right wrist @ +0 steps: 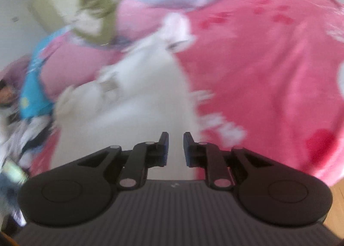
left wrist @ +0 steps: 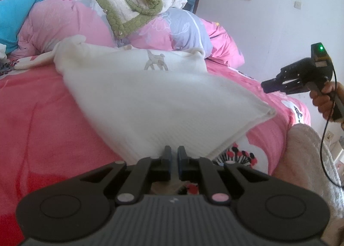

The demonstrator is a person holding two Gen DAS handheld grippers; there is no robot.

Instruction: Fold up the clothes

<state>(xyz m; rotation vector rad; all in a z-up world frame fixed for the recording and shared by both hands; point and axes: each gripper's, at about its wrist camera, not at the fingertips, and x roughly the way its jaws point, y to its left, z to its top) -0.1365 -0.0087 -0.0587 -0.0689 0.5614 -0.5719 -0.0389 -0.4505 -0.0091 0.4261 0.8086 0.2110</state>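
A white knit garment point(left wrist: 150, 99) with a small grey animal print lies on the pink bed sheet point(left wrist: 43, 127). Its near hem is lifted off the bed, and my left gripper point(left wrist: 174, 153) is shut on that hem. In the left wrist view a hand point(left wrist: 322, 99) holds my right gripper point(left wrist: 265, 86) in the air, off the garment's right corner and apart from it. The right wrist view is blurred by motion. There my right gripper point(right wrist: 175, 138) stands open with nothing between its fingers, above the white garment point(right wrist: 150, 95).
A pink and lavender quilt point(left wrist: 172, 30) is heaped at the back of the bed. A green and white fleece garment point(left wrist: 137, 7) lies on it, and a blue garment point(left wrist: 13, 20) at the left. A fluffy pale fabric point(left wrist: 311, 160) is at the bed's right edge.
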